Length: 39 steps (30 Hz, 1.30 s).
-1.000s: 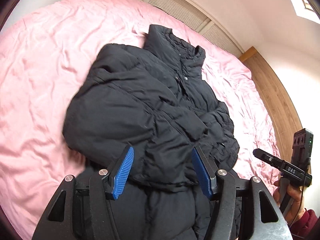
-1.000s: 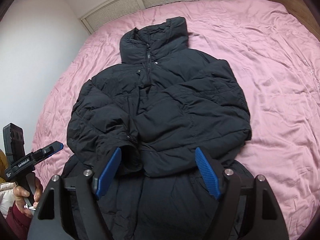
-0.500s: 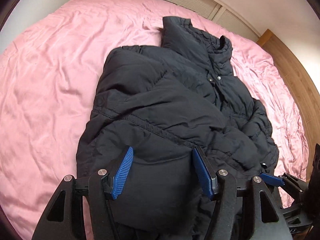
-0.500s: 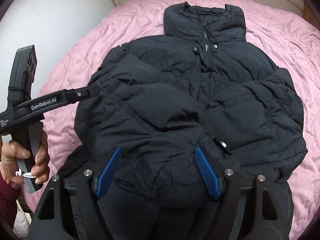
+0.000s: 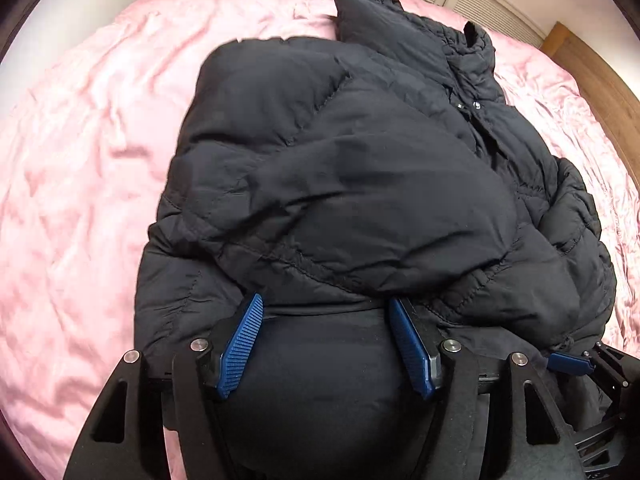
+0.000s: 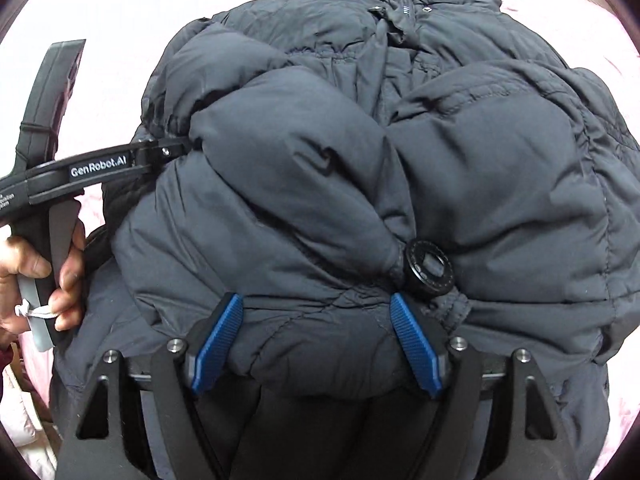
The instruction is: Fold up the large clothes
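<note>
A black puffer jacket (image 5: pixel 360 184) lies front up on the pink bed (image 5: pixel 80 160), collar at the far end and both sleeves folded across the chest. My left gripper (image 5: pixel 325 304) points steeply down at the jacket's lower part. Its jaws are opening, with smooth black fabric bulging between the blue pads (image 5: pixel 242 344), which do not pinch it. My right gripper (image 6: pixel 316 300) is open low over the jacket (image 6: pixel 480 160), padding swelling between its fingers, beside a sleeve cuff with a round black snap (image 6: pixel 428 270). The left gripper (image 6: pixel 164 152) also shows in the right wrist view, its tip against the jacket's left side.
A person's hand (image 6: pixel 40 272) grips the left tool's handle at the left edge. A slatted white panel (image 5: pixel 500 4) runs behind the bed and a wooden board (image 5: pixel 600 76) stands at the far right. A blue fingertip of the right gripper (image 5: pixel 568 362) pokes from under the jacket's edge.
Both grippers have sunk toward the jacket's lower part and tilted further down, so the jacket now fills each view. The left gripper's jaws stand slightly wider.
</note>
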Each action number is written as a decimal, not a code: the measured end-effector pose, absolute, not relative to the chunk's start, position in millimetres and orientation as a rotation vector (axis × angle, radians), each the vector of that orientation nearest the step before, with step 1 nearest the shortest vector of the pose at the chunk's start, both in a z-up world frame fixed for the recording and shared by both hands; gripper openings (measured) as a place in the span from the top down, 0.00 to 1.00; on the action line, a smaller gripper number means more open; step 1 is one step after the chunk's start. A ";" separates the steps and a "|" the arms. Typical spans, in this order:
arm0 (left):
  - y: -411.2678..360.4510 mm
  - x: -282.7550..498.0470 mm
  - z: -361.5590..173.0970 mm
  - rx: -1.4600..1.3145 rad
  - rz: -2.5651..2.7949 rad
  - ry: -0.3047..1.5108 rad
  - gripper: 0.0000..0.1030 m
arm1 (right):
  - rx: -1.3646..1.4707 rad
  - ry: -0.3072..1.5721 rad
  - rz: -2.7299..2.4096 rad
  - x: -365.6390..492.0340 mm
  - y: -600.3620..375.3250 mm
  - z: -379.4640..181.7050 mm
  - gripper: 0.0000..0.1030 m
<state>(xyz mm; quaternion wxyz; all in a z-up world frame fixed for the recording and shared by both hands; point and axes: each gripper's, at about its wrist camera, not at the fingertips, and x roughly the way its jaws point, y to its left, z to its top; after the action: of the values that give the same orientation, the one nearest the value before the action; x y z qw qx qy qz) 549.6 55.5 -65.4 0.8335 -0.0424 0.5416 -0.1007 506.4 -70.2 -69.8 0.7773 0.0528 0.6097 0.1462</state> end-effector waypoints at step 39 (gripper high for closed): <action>32.0 538.1 -72.7 -0.022 -0.114 1.095 0.16 | -0.081 1.228 0.538 492.3 -71.2 -31.0 0.23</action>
<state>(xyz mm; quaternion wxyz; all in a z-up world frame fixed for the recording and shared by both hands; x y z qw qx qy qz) 538.1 32.0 -72.7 0.8523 -0.0103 0.5202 -0.0541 492.3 -71.2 -31.0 0.7828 -0.0374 0.5690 0.2492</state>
